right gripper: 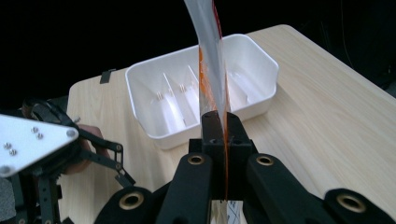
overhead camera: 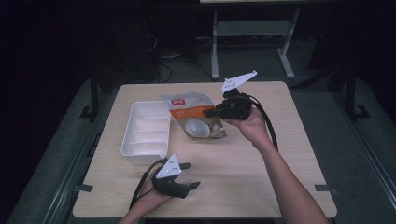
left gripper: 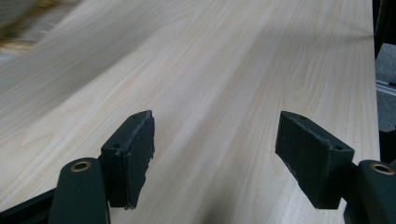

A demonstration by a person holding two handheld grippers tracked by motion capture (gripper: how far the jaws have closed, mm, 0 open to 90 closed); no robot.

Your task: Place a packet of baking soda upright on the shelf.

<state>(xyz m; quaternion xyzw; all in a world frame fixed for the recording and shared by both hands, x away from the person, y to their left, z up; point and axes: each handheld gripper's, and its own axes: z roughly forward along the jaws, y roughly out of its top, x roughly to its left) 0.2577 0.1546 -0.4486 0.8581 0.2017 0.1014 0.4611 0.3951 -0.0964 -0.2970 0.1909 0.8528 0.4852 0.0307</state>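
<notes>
Holding item one: snack bag (overhead camera: pixel 198 116), clear film with orange print, clamped at its right edge in the right gripper (overhead camera: pixel 215 112), jaws pressed together on the film; bag lifted and tilted over mid-tabletop (overhead camera: pixel 261 168), just right of the tray. Seen edge-on in the right gripper view (right gripper: pixel 211 56), rising from the jaws. Item two: white divided tray (overhead camera: pixel 135 154), several compartments, resting on the tabletop's left half. Item three: left gripper (overhead camera: pixel 189 175), jaws standing apart with nothing between, low over bare wood at the near edge, below the tray
</notes>
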